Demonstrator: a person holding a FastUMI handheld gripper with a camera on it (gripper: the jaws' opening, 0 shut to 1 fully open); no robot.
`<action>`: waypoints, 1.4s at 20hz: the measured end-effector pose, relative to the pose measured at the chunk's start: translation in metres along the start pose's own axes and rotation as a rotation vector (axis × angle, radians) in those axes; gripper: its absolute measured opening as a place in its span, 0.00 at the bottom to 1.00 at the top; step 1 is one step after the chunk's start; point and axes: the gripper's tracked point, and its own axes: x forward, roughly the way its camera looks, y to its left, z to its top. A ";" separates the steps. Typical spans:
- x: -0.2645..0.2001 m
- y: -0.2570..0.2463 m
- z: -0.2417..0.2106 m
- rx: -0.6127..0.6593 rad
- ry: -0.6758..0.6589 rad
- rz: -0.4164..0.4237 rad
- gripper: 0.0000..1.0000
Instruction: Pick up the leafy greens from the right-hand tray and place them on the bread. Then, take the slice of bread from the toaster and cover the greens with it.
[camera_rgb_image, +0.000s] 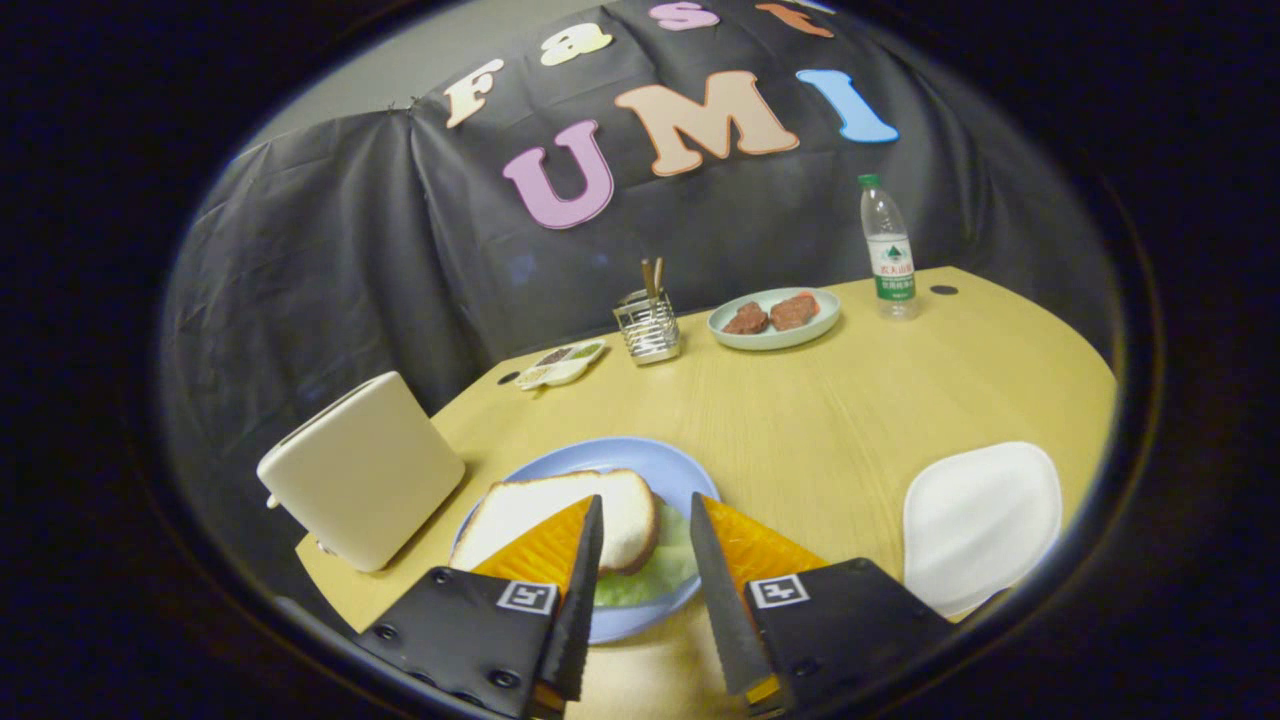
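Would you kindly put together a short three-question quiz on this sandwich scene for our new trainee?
1. True or false: the gripper is shut on the bread slice.
2. What peeks out from under the bread slice on the blue plate? A) meat B) leafy greens C) a napkin
3. Fill in: the white tray right of the blue plate holds ____.

Key: 1 false, the fingers are apart with the bread's edge and greens between them; 2 B; 3 nothing.

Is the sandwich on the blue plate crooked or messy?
A bit. The top bread slice sits off to the toaster side, so the leafy greens stick out uncovered on the blue plate. The gripper is open, its fingers empty above the sandwich. Nothing is spilled.
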 end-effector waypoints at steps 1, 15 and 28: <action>-0.006 0.003 0.005 0.001 -0.011 0.024 0.64; -0.071 -0.048 0.169 -0.062 -0.394 -0.025 1.00; -0.104 -0.067 0.171 -0.261 -0.452 -0.052 1.00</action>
